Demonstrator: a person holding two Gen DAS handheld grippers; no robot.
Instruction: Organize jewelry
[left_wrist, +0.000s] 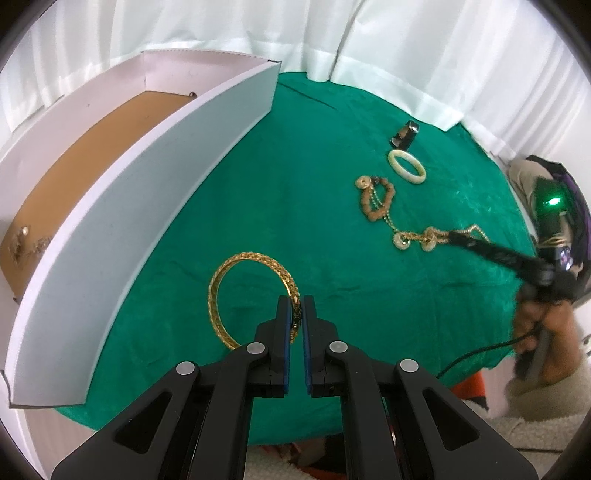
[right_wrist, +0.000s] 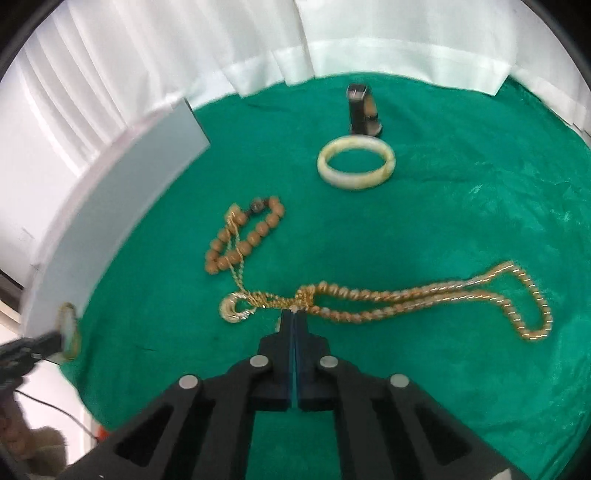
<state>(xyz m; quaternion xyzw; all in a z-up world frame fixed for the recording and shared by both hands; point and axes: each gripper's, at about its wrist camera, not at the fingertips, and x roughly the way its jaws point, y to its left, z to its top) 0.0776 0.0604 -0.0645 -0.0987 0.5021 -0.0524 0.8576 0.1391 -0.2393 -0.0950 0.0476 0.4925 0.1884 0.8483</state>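
No lettering I can read anywhere from either wrist camera. The white box wall (left_wrist: 122, 236) is blank, I find no label or brand on it. The dark little stand (right_wrist: 364, 110) beyond the pale bangle (right_wrist: 356, 162) carries something at its top (too small and blurred to tell whether it is print). Nothing legible on the green cloth (right_wrist: 461, 229) either.
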